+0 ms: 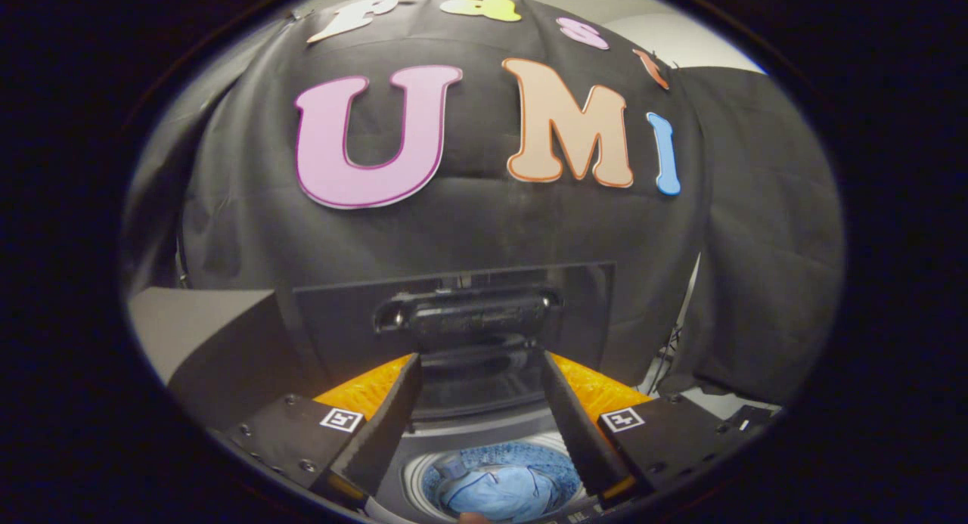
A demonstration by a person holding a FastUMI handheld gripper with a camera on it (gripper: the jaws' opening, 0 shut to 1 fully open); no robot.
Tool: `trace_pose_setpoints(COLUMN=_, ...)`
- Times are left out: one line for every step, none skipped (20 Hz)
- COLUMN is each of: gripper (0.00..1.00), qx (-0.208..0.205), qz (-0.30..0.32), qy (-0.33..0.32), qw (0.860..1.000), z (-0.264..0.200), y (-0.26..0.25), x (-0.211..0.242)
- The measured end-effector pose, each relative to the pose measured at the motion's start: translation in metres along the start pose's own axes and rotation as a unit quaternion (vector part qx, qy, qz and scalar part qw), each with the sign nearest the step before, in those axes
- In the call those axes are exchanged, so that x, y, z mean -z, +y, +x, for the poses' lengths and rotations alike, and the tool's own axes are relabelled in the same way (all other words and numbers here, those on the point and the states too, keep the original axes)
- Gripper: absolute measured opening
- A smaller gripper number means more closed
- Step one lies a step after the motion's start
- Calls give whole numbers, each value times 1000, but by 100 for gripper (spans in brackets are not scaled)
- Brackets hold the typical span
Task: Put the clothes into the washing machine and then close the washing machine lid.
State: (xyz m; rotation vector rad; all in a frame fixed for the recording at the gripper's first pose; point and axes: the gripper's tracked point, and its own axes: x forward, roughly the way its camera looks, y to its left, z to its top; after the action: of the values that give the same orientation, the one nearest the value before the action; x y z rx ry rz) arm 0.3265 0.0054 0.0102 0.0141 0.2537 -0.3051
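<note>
Closing the lid (454,312) looks like the step in hand, since the light blue clothes (495,492) already lie down in the drum (414,475) of the washing machine (484,426), seen low between the fingers, while the dark lid stands raised just beyond them with its handle (465,311) facing the camera. From left finger (382,426) to right finger (578,426), the gripper (480,358) is spread wide and holds nothing, its tips flanking the space just under the handle. To do this well, I judge it should catch the handle squarely near its middle and bring the lid forward and down in a steady arc, keeping clear of the drum mouth so no cloth is trapped under the rim.
</note>
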Motion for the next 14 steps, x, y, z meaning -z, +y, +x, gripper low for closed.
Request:
trace_pose_setpoints(gripper=98, qx=-4, qz=-2, qy=-8, qw=1000, z=7, y=0, x=-13)
trace_pose_setpoints(gripper=98, qx=1, qz=-9, qy=-12, qw=1000, z=14, y=-4, x=-22)
trace_pose_setpoints(gripper=98, qx=9, qz=-16, qy=-12, qw=1000, z=22, y=-10, x=-31)
trace_pose_setpoints(gripper=98, qx=11, qz=-17, qy=-13, qw=1000, z=31, y=-11, x=-39)
trace_pose_setpoints(gripper=98, qx=4, qz=-13, qy=-16, qw=1000, z=39, y=-9, x=-48)
trace_pose_setpoints(gripper=98, qx=-4, qz=-10, qy=-21, qw=1000, z=49, y=-5, x=-55)
trace_pose_setpoints(gripper=98, qx=-13, qz=-10, qy=-26, qw=1000, z=59, y=-1, x=-61)
trace_pose_setpoints(gripper=98, qx=-17, qz=-8, qy=-29, qw=999, z=66, y=-1, x=-65)
trace_pose_setpoints(gripper=98, qx=-21, qz=-4, qy=-35, qw=999, z=75, y=1, x=-70)
trace_pose_setpoints(gripper=98, qx=-23, qz=1, qy=-44, qw=999, z=84, y=3, x=-76)
trace_pose_setpoints(gripper=98, qx=-26, qz=6, qy=-57, qw=998, z=92, y=4, x=-83)
trace_pose_setpoints(gripper=98, qx=-26, qz=11, qy=-60, qw=998, z=103, y=4, x=-86)
trace_pose_setpoints(gripper=98, qx=-27, qz=8, qy=-60, qw=998, z=112, y=5, x=-86)
trace_pose_setpoints(gripper=98, qx=-17, qz=0, qy=-57, qw=998, z=123, y=1, x=-83)
